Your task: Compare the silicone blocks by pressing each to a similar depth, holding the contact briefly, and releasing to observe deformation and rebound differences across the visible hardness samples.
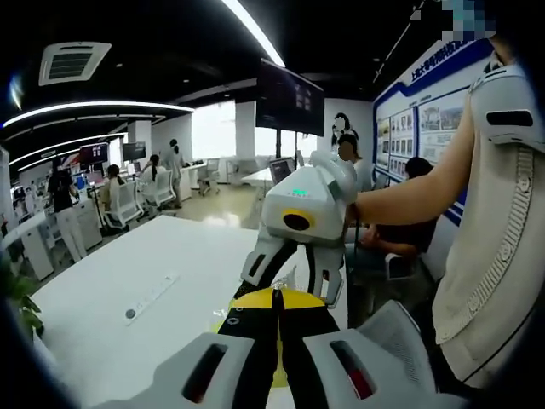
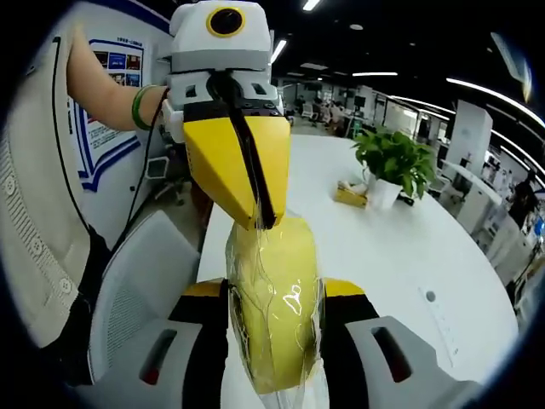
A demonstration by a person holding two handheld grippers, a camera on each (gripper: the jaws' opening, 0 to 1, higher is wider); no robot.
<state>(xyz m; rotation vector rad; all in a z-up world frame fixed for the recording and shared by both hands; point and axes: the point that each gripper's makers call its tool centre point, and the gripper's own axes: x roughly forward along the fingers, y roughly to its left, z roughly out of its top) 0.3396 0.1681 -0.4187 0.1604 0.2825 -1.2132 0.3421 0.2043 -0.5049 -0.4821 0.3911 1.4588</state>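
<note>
yellow silicone, wrapped in clear crinkled film — the silicone block (image 2: 274, 307) sat clamped between the jaws of the right gripper (image 2: 274, 294) in the right gripper view, bulging up between them, off the tabletop (image 2: 375, 247) and above its near edge. the left gripper (image 2: 247, 175) came in from above in that view, its yellow jaws together, their tip touching the block's top and pinching the film there.

in the left gripper view the left gripper's (image 1: 274, 300) own black-and-yellow jaws rose from the bottom, closed against each other with just a thin seam between them, and a little yellow of the block (image 1: 279, 375) showed at that seam. just beyond them the white body of the right gripper (image 1: 300, 213) faced the camera with a small green light on top, held by a person's bare forearm (image 1: 409, 200) reaching in from the right.

outward — the white tabletop (image 1: 128, 290) ran away long and mostly bare, with a flat white strip (image 1: 152, 298) lying near its middle. a potted green plant (image 2: 392, 162) stood toward the tabletop's far side in the right gripper view, with a small yellow box (image 2: 351, 194) just beside it. a grey mesh chair (image 2: 140, 281) stood at the tabletop's near edge. farther back were office desks, people and a dark hanging screen (image 1: 289, 98).
</note>
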